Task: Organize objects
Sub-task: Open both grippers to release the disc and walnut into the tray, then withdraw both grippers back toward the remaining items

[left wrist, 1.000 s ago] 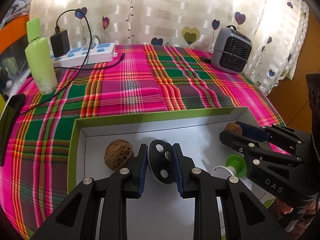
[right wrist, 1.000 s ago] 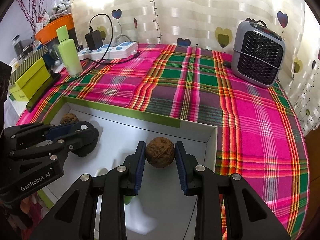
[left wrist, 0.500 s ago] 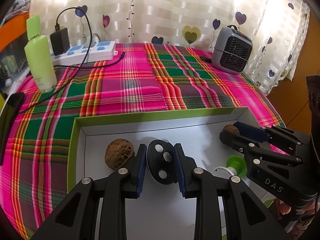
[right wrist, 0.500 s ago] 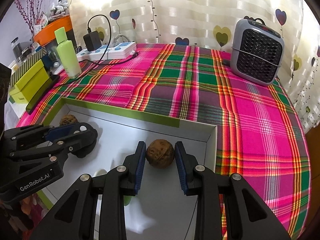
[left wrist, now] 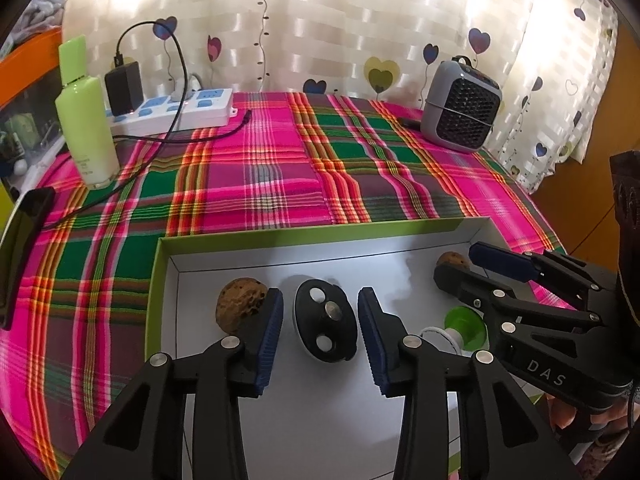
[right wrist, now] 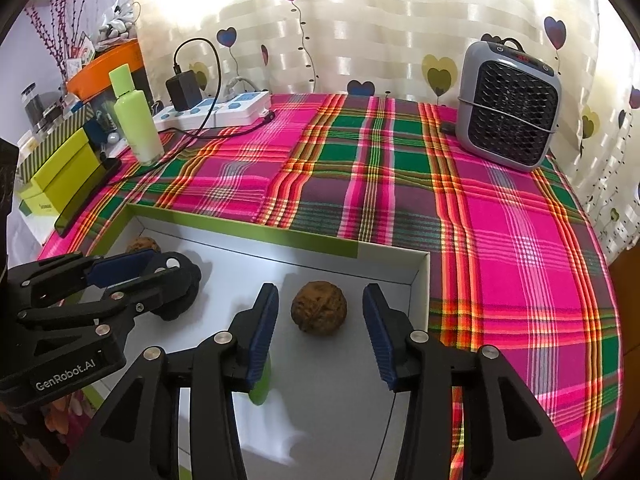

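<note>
A white box with a green rim (left wrist: 320, 236) (right wrist: 240, 232) lies on the plaid cloth. My left gripper (left wrist: 320, 304) straddles a black oval piece with metal studs (left wrist: 325, 326); its jaws are opening and small gaps show beside both pads. A walnut (left wrist: 240, 306) lies just left of it. My right gripper (right wrist: 322, 296) has its jaws opening around a second walnut (right wrist: 319, 313), which rests free on the box floor. The left gripper (right wrist: 176, 272) also shows in the right wrist view and the right gripper (left wrist: 456, 264) in the left wrist view.
A green capped item with a white cord (left wrist: 466, 324) lies in the box. A green bottle (left wrist: 86, 120), a power strip (left wrist: 180, 112) and a phone (left wrist: 24, 248) stand at the left. A grey fan heater (left wrist: 460, 108) is at the back right. Green boxes (right wrist: 60, 176) sit off the table's left.
Both pairs of jaws have widened. The left let go of the black studded piece, the right let go of the walnut. Neither hand has moved.
</note>
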Motion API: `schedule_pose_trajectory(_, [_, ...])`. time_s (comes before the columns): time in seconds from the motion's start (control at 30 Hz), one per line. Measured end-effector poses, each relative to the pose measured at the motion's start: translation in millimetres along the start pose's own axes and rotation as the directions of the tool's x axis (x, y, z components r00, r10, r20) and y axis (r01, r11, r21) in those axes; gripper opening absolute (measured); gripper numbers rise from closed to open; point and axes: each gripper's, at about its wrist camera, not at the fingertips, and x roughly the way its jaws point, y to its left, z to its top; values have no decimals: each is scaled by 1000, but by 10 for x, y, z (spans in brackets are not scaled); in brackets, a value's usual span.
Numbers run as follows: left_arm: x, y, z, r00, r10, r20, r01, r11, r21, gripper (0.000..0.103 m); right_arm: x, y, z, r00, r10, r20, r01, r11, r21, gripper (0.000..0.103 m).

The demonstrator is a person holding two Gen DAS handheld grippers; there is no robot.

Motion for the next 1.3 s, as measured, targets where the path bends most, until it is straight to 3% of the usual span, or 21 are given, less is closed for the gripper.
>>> schedule_pose_trajectory(0.57, [-355, 16, -161, 999, -3, 41, 4, 1000, -14, 38, -308, 100, -140, 999, -4, 44, 3, 1000, 22, 45])
schedule_pose_trajectory(1.3, [-885, 78, -622, 995, 3, 98, -1, 1000, -25, 38, -827, 351, -543, 995, -1, 103, -3, 999, 36, 45])
